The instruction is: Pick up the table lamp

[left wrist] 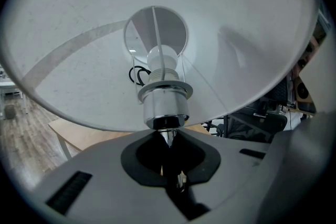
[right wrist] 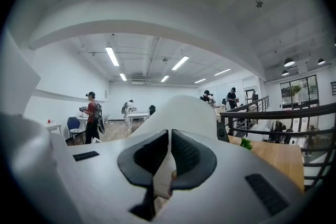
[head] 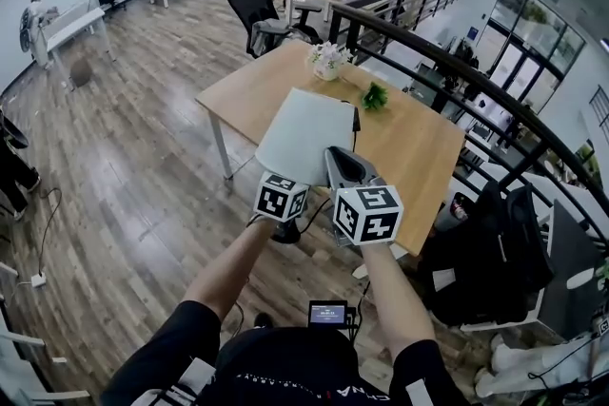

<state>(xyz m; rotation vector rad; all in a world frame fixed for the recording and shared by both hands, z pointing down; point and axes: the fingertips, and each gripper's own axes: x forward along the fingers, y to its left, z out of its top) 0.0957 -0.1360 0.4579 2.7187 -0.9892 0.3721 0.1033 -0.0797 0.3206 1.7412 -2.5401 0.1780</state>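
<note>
Off the near edge of the light wooden table (head: 419, 147), over brown plank floor (head: 143, 157), the white-shaded table lamp (head: 304, 133) is airborne: left gripper (left wrist: 168, 139) jaws clamped on its stem, right gripper (right wrist: 169, 157) jaws pinching the shade rim.

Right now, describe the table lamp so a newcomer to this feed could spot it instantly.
Find the wooden table nearest the camera. Just before its near edge, the table lamp is held up, the left gripper shut on its metal stem. Its wide white cone shade and chrome bulb socket set it apart from the small flower pot and green sprig on the tabletop.
</note>
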